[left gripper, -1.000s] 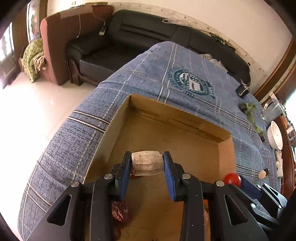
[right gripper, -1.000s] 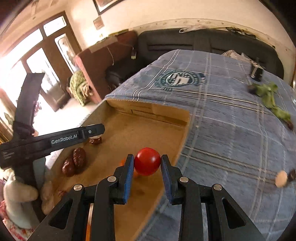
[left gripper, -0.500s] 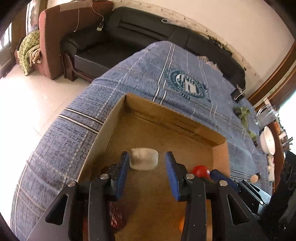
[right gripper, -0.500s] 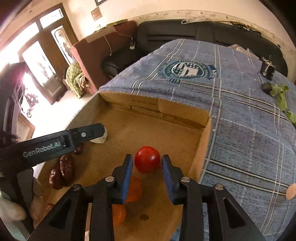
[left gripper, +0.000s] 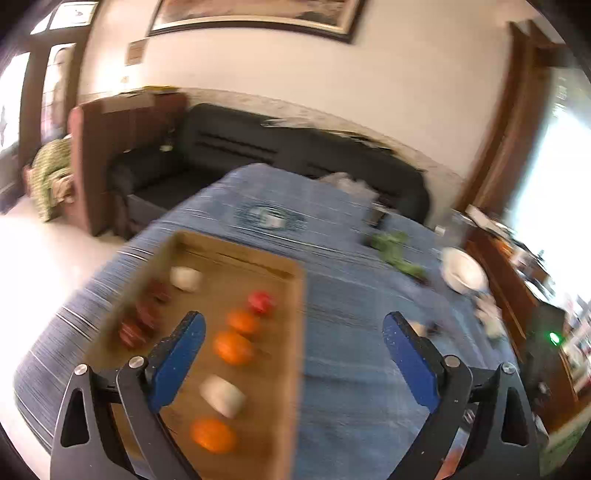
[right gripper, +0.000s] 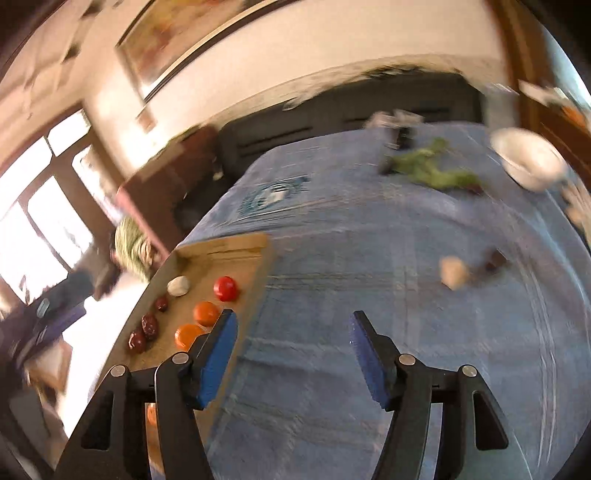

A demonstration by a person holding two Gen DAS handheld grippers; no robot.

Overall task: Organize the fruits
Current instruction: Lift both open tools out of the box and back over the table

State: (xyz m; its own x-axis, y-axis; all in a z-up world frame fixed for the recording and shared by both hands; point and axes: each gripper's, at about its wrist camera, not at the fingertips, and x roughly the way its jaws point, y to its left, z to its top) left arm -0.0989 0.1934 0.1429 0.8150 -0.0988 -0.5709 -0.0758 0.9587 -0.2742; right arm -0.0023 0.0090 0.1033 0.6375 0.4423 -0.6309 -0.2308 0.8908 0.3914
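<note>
Fruits [left gripper: 234, 347] in rows, cardboard box [left gripper: 288, 280]

Likely a home living room: black sofa [left gripper: 295, 147], framed picture [left gripper: 255, 14], cloth-covered table [left gripper: 351, 295].

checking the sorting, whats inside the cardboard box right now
In the cardboard box: red tomato, three oranges, two pale lumps, dark dates. The near-left corner is hidden behind the left tongs.
</note>
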